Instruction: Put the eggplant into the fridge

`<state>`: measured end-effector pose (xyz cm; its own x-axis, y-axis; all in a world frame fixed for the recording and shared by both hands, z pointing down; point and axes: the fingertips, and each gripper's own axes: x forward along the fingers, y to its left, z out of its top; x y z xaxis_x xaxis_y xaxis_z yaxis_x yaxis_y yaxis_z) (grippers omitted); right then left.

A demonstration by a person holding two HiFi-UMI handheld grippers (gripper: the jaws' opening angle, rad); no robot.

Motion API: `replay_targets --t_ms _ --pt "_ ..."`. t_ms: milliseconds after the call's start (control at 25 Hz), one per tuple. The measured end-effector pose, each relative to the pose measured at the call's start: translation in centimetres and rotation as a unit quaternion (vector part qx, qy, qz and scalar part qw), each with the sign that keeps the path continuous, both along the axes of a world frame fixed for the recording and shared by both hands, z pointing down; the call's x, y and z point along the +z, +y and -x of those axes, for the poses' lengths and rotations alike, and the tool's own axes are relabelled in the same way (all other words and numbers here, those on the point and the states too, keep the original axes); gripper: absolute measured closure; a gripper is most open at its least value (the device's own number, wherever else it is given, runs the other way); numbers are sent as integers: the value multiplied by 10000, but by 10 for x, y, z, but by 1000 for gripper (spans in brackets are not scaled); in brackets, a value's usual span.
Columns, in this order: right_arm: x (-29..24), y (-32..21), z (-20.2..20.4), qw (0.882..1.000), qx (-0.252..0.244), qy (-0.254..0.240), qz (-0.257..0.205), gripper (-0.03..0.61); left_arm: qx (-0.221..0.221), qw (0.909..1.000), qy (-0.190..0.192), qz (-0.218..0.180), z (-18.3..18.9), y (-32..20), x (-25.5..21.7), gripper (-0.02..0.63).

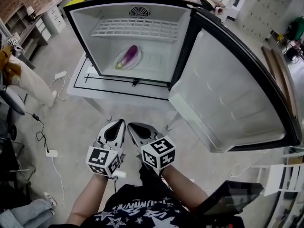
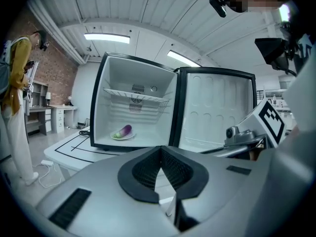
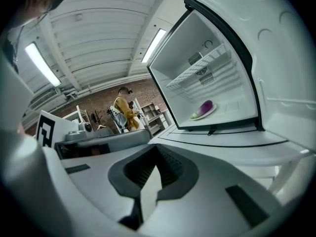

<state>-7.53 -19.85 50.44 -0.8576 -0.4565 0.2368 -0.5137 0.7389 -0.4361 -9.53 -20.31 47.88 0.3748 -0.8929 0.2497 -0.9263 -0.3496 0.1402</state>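
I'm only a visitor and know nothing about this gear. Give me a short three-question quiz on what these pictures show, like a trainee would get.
1. Multiple choice: where does the eggplant lie?
A) on the floor
B) on a plate inside the fridge
C) on top of the fridge
2. True or false: the fridge door is closed.
3. Fill in the gap: the left gripper and the right gripper each have their jaws ____, with nothing between them.

Key: 1 B. 2 False, it stands wide open. 3 together.
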Motion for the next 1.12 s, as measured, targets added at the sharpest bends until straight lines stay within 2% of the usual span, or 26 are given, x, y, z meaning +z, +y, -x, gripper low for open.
replay_targets --t_ms 200,400,920,1120 --pt "14 43 14 9995 -101 283 38 572 -224 9996 132 68 22 46 8 606" --pt "13 92 25 9983 -227 528 -113 572 -366 9992 161 60 38 97 7 606" --pt "0 184 26 9964 -126 786 -306 572 -246 9991 260 -244 37 191 -16 606" --pt "-4 207 35 9955 -121 857 -391 572 -292 9987 313 -279 48 216 -19 606"
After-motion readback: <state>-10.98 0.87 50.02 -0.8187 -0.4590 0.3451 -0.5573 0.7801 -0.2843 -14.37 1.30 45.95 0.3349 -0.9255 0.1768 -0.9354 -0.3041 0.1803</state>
